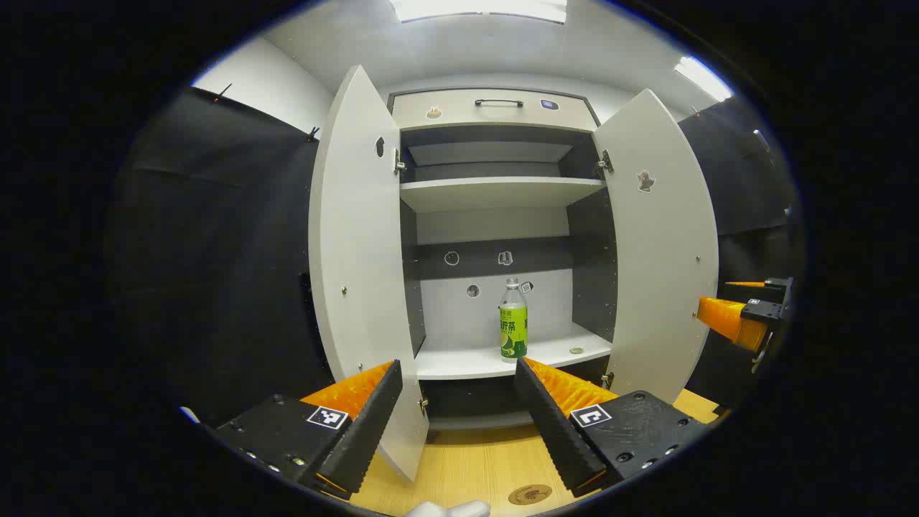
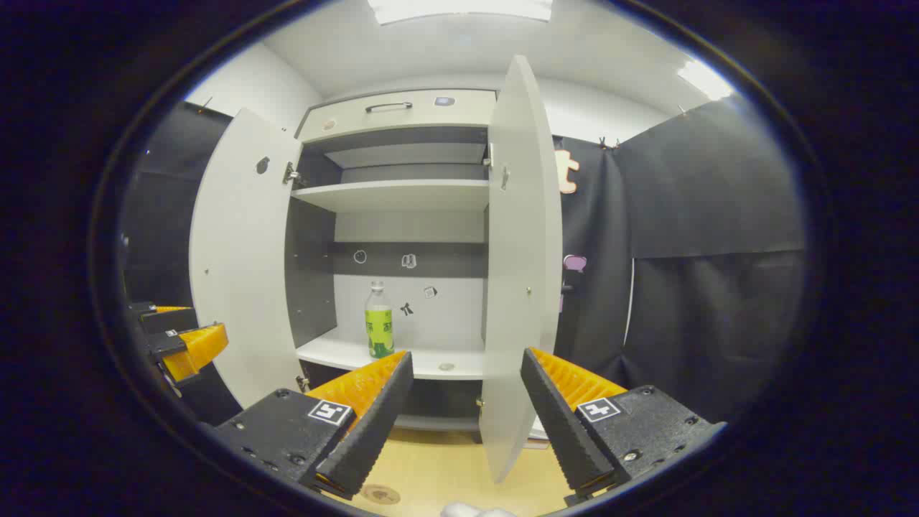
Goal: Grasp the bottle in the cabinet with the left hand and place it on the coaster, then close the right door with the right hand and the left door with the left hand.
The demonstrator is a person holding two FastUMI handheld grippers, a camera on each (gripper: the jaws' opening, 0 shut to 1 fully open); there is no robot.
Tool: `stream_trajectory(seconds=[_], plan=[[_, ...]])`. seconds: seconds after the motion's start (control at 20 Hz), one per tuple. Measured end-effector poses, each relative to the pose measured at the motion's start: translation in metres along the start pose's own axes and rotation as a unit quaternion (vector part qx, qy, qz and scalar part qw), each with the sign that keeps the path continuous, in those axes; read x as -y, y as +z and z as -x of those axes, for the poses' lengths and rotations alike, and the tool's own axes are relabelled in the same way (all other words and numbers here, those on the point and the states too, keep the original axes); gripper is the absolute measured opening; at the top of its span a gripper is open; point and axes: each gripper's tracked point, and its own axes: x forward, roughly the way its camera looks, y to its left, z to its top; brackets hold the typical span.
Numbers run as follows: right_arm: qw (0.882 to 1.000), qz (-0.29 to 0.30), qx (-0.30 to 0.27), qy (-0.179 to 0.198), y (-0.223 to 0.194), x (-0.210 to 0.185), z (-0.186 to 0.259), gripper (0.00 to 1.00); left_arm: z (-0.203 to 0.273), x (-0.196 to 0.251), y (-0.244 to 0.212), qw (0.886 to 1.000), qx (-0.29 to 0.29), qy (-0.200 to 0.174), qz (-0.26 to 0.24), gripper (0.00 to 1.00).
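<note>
Ridged fingers of the left gripper [image 1: 456, 373] stand wide apart at the bottom of the left gripper view, holding nothing, with the left door [image 1: 359, 273] edge between them. Past them, at frame centre, the bottle [image 1: 512, 321] stands upright on the lower shelf [image 1: 459, 359] of the cabinet [image 1: 495, 108], near the shelf's front edge and right of its middle. The coaster [image 1: 530, 494] lies on the wooden table [image 1: 467, 459] at the bottom of the frame, just in front of the cabinet. The right gripper [image 2: 467, 366] is likewise spread and empty in the right gripper view, the right door [image 2: 520, 273] edge-on between its fingers; that gripper also shows at the right edge of the left gripper view. Both doors hang fully open.

By my reading the first step is barely begun: the bottle is untouched. The next move calls for the left gripper to shift right of the door, advance into the cabinet, and bracket the bottle's body before closing
</note>
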Motion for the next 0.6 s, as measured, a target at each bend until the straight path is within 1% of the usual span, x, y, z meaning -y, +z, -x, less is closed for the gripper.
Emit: stream_trajectory(seconds=[0.05, 0.1, 0.15, 0.2, 0.35, 0.4, 0.55, 0.6], plan=[[1.000, 0.002, 0.003, -0.002, 0.0019, 0.0004, 0.0006, 0.96, 0.0004, -0.0017, 0.0014, 1.000, 0.001, 0.001, -0.001, 0.96], [1.000, 0.005, 0.003, -0.006, 0.0013, 0.0001, 0.0007, 0.95, 0.0003, -0.0040, 0.0013, 1.000, 0.002, 0.002, 0.000, 0.96], [1.000, 0.007, 0.004, -0.005, 0.0017, -0.0017, 0.0010, 0.99, 0.0000, -0.0045, 0.0013, 1.000, 0.002, 0.001, 0.000, 0.96], [1.000, 0.008, 0.004, -0.005, 0.0014, -0.0016, 0.0020, 0.95, 0.0002, -0.0058, 0.0005, 1.000, 0.002, 0.001, 0.001, 0.96], [1.000, 0.008, 0.007, -0.011, 0.0024, -0.0014, 0.0028, 0.95, -0.0015, -0.0083, 0.0008, 1.000, 0.000, 0.005, 0.003, 0.96], [1.000, 0.006, 0.007, -0.011, 0.0009, -0.0017, 0.0027, 0.99, -0.0017, -0.0076, 0.0007, 1.000, 0.000, 0.004, 0.003, 0.96], [1.000, 0.004, 0.004, -0.011, 0.0015, -0.0022, 0.0051, 0.99, -0.0023, -0.0082, 0.0014, 1.000, 0.000, 0.008, -0.003, 0.96], [1.000, 0.005, 0.004, -0.010, 0.0007, -0.0020, 0.0062, 0.96, -0.0026, -0.0084, 0.0003, 1.000, 0.000, 0.009, -0.005, 0.96]])
